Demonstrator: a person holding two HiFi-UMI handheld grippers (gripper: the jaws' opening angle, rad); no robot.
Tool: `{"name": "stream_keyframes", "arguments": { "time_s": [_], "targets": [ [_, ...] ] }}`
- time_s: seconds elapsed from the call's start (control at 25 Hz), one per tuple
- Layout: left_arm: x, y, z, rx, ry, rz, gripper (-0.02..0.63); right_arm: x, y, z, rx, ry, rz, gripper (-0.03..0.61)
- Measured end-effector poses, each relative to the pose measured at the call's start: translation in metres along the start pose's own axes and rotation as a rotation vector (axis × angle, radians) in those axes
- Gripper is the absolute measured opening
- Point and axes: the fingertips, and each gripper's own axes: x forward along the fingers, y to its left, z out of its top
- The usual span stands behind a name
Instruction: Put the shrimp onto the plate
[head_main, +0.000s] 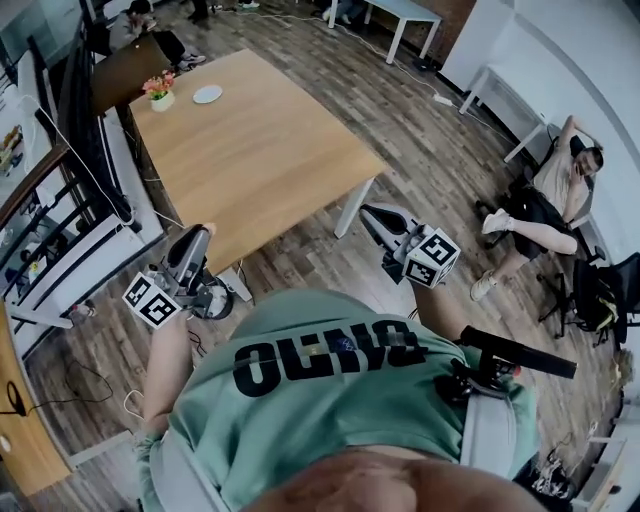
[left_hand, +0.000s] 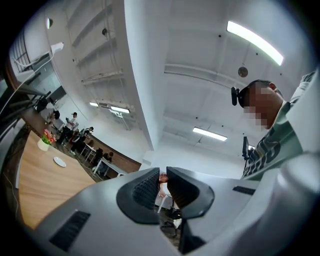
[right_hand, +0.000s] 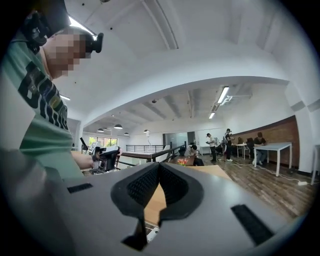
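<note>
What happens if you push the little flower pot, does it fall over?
The flower pot looks small and squat, so it would probably slide on the smooth table. A high push on the flowers might tip it.

The small round white plate at the far end of the light wooden bench is too small to show whether anything lies on it, and the left gripper view makes it no clearer. Through the narrow gap of the left gripper shows a pinkish patch, too small and blurred to name. The grey body of the right gripper hides most of the bench in its own view, where the pot of pink flowers is a mere speck. The person's green shirt is cut off by the head view's bottom edge.
</note>
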Motion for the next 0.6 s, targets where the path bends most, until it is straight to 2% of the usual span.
{"name": "stream_keyframes", "arguments": {
  "time_s": [0.12,0.32,0.4,0.6],
  "targets": [
    [0.045,-0.005,-0.005,0.019,-0.038,0.052,0.048,-0.010,-0.057,0.007,-0.010,-0.020,0.049,0.008],
    [0.124,-0.020,-0.026,0.040,-0.043,0.072,0.048,-0.022,-0.137,0.022,0.003,-0.047,0.100,0.008],
    [0.150,-0.021,-0.031,0.026,-0.055,0.089,0.048,-0.028,-0.161,0.017,0.019,-0.043,0.124,0.007],
    [0.195,-0.025,-0.054,0.023,-0.020,0.156,0.048,-0.045,-0.219,-0.007,0.080,-0.020,0.159,0.008]
  ]
}}
